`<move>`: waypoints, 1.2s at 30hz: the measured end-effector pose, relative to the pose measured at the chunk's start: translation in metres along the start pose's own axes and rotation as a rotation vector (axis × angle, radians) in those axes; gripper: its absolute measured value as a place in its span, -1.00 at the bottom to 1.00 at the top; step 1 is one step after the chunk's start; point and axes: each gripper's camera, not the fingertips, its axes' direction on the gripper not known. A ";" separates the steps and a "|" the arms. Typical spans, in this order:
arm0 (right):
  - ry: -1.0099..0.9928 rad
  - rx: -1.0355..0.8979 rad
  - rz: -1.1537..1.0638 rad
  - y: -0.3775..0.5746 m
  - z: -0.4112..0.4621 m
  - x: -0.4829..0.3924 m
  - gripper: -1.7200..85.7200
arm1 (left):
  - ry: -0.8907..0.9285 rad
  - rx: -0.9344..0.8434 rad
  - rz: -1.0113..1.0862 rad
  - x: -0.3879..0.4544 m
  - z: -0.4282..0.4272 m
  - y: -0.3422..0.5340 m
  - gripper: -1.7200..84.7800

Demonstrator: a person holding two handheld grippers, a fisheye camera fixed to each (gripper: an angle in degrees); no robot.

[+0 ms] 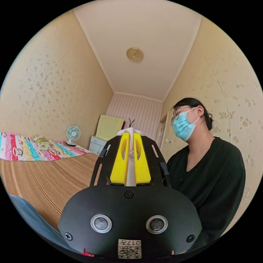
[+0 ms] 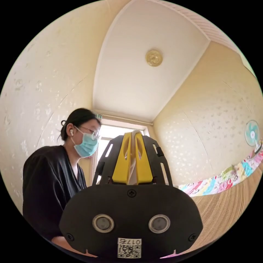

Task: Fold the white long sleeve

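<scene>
- In the left gripper view, the left hand-held gripper [image 1: 131, 135] is seen pointing up toward the ceiling, its two yellow jaws drawn together on a strip of white cloth.
- The white long sleeve [image 1: 131, 164] is pinched between those jaws; a narrow band of it runs down the gap, and a small bunch of it stands out above the jaw tips.
- Beside the left hand-held gripper, a person [image 1: 208, 175] in a dark top is seen, close to a papered wall.
- A bed [image 1: 46, 180] with a striped brown mat is shown on the other side, with a colourful patterned cover [image 1: 24, 149] along its far edge.
- A small fan [image 1: 73, 134] stands past the cover, near a pale cabinet [image 1: 96, 144] with a yellow-green cloth [image 1: 109, 127] above it.
- A round ceiling lamp [image 1: 134, 54] is set in the white ceiling.
- In the right gripper view, the right hand-held gripper [image 2: 132, 134] is likewise raised, and its yellow jaws are closed on a fold of the white long sleeve [image 2: 133, 168], whose edge shows at the jaw tips.
- The person [image 2: 52, 180] is seen beside this hand-held gripper, in front of a bright window [image 2: 115, 134].
- The bed [image 2: 230, 202], the patterned cover [image 2: 216, 183] and the fan [image 2: 252, 134] are seen at the view's edge.
</scene>
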 end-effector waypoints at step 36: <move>1.084 -1.116 0.081 0.484 0.127 0.161 -0.88 | -1.119 -0.597 -0.420 -0.079 0.249 0.350 -0.81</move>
